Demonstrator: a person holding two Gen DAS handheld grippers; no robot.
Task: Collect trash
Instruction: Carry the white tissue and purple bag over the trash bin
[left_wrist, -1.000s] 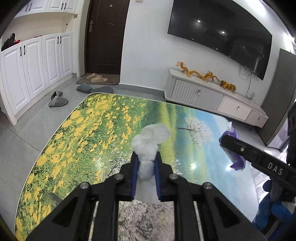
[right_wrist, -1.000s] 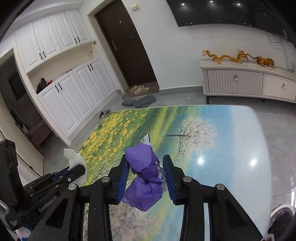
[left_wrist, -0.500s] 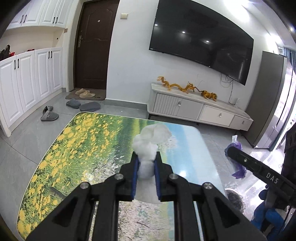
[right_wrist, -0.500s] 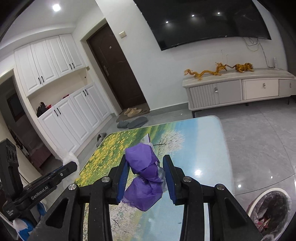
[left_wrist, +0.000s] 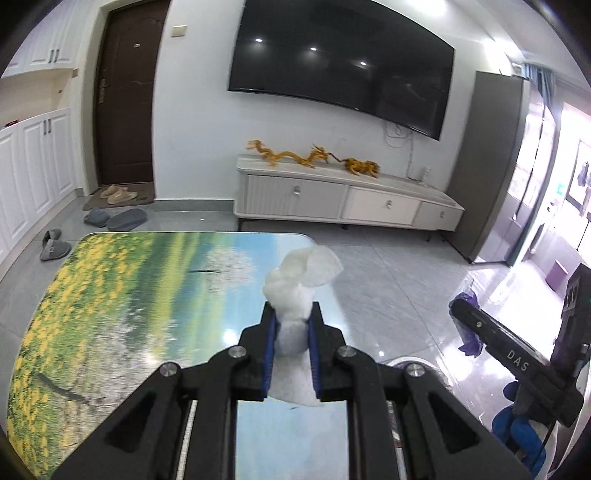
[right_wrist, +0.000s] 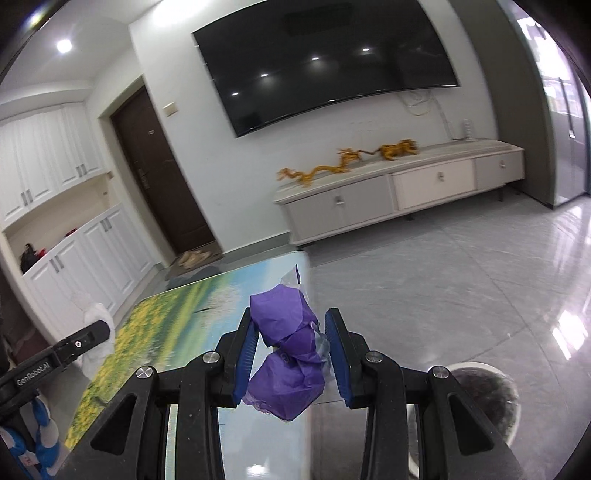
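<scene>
My left gripper (left_wrist: 291, 314) is shut on a crumpled white tissue (left_wrist: 295, 288), held above the right part of the landscape-printed table (left_wrist: 129, 295). My right gripper (right_wrist: 291, 332) is shut on a crumpled purple wrapper (right_wrist: 286, 347) with a bit of clear film, past the table's right edge (right_wrist: 295, 266). A round white trash bin (right_wrist: 491, 395) with a dark liner stands on the floor at the lower right of the right wrist view. The right gripper also shows at the right of the left wrist view (left_wrist: 465, 314), and the left gripper with the tissue (right_wrist: 94, 321) at the left of the right wrist view.
A white TV cabinet (left_wrist: 347, 199) with golden dragon figures (left_wrist: 310, 158) stands against the far wall under a black TV (left_wrist: 340, 66). Slippers (left_wrist: 114, 218) lie by the dark door (left_wrist: 125, 92). White cupboards (right_wrist: 66, 266) line the left. Grey tiled floor (right_wrist: 443, 288) spreads to the right.
Both grippers have swung to the right across the table with their trash still held. The trash bin has come into the right wrist view.
</scene>
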